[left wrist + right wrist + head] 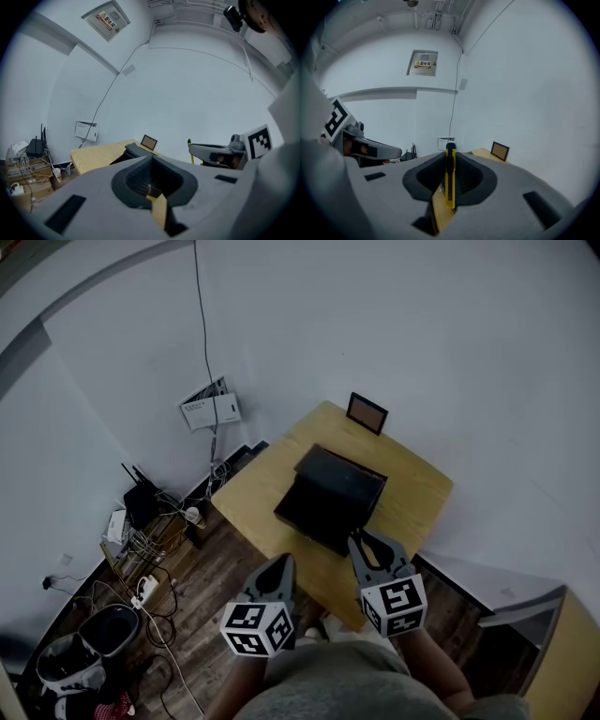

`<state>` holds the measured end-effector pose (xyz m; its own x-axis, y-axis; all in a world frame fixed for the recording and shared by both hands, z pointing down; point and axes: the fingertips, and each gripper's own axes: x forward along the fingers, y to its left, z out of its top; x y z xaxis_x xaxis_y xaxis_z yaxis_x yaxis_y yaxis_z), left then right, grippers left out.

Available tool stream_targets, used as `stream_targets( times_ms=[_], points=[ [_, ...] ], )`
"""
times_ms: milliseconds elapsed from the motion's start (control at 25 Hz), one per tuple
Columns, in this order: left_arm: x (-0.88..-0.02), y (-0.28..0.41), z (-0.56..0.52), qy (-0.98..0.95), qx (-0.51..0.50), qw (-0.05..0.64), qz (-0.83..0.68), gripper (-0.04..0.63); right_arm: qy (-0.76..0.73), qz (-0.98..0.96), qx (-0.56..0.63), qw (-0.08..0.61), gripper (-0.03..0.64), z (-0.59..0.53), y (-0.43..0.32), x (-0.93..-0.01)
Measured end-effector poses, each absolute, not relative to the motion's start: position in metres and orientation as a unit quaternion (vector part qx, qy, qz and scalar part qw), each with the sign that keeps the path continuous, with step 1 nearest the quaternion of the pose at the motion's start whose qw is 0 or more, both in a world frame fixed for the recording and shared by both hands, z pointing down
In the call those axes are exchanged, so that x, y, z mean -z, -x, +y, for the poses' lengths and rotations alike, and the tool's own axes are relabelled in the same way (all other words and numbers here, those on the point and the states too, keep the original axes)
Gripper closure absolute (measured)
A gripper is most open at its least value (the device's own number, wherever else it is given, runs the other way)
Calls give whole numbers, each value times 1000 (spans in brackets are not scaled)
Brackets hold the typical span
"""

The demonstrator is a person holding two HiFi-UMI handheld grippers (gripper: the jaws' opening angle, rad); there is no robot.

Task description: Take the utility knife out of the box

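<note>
Right gripper (365,541) is clamped on the utility knife (450,176). The yellow body stands on edge between the dark pads, with its black end poking past the jaw tips. The knife looks clear of the box (328,495), held over the near edge of the table (412,484), just beside the box's near corner. Left gripper (284,563) hangs alongside, jaws a little apart, nothing between them. Risks: the pads grip only a narrow, slick body, so a loosened grip or a quick wrist turn could let the knife pivot or slide out. From here it would land on the table edge or the wooden floor. Whether the blade is extended I cannot tell. Containers: the dark box sits mid-table and appears open, its interior too dark to read. Two bins (105,629) stand on the floor at far left, contents unclear.
</note>
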<state>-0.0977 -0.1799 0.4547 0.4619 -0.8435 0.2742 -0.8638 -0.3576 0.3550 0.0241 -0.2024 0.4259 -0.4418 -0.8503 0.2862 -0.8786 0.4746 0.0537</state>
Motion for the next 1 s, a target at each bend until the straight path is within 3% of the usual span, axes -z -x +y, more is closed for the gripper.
stream_targets(
  times_ms=[1000],
  points=[
    [-454, 89, -187, -822, -17, 234, -519, 592, -506, -853, -53, 114, 561, -202, -24, -418]
  ],
)
